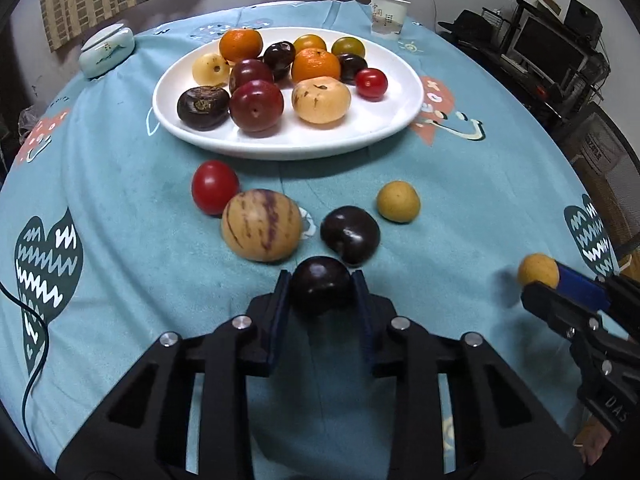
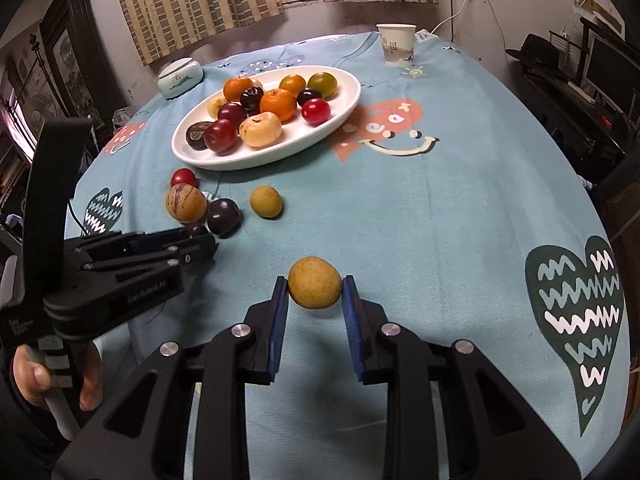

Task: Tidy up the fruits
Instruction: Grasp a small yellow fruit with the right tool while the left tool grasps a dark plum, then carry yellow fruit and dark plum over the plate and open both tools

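Note:
A white oval plate [image 1: 280, 142] [image 2: 340, 120] holds several fruits: oranges, red and dark plums, pale yellow fruits, a cherry tomato. On the cloth in front of it lie a red tomato [image 1: 214, 192], a striped melon-like fruit [image 1: 261, 225], a dark plum [image 1: 350, 234] and a small yellow fruit [image 1: 398, 201] [image 2: 266, 201]. My left gripper [image 1: 322, 292] is shut on a dark plum [image 1: 320, 290] just above the cloth. My right gripper [image 2: 315, 292] is shut on a yellow fruit [image 2: 315, 288], to the right of the loose fruits.
A paper cup [image 1: 387, 14] [image 2: 396, 44] stands behind the plate, a lidded ceramic jar [image 1: 106, 50] [image 2: 179, 77] at the back left. A black cable [image 1: 36, 344] runs over the left table edge. Shelves with electronics stand to the right.

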{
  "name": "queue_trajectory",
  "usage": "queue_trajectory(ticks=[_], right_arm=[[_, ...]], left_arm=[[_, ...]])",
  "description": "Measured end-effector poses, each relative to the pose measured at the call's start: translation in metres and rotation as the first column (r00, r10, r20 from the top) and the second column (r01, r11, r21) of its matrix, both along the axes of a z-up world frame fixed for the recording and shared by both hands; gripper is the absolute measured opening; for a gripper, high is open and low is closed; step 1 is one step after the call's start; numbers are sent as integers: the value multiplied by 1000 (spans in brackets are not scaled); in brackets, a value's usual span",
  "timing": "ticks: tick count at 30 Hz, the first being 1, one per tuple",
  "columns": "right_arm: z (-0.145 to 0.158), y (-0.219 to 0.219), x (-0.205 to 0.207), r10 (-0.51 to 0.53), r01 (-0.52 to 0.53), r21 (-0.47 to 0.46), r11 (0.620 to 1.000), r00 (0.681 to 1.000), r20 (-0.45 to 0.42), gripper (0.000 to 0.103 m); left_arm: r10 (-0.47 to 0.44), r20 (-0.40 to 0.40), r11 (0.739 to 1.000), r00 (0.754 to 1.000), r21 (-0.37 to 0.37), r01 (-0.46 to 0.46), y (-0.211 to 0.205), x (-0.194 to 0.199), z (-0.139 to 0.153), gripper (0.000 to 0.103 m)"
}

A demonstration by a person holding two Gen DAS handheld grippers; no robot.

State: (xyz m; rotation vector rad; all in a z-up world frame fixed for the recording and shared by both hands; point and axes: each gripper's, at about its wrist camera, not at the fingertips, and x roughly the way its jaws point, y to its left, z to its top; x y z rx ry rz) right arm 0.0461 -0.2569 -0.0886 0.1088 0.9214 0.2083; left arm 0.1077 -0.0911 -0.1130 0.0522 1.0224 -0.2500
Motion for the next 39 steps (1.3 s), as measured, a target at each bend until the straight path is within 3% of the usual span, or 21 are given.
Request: queue_trajectory(ticks=[12,20,26,30,32,39], right_arm=[[25,20,-4,23,-24,17,1000,999,49,28],[27,32,-1,38,-40,38,999,998,42,28],[34,38,21,70,-72,37,997,997,34,28],[42,37,64,63,-65,61,996,997,31,28],[47,36,94,55,-58,89,994,998,34,27],[43,43,152,89,-91,64,994,995,36,27]], left_arm=[[15,83,997,996,-79,-8,35,-34,47,30],[47,120,996,992,-87,-37,64,-31,64,30],[64,125,995,990,-82,-54,81,13,87,30],[65,85,994,994,-89,-58,75,74,101,30],[67,80,997,995,-50,-63,63,107,105,30],[95,9,995,995,-16,-95,57,165,85,31]])
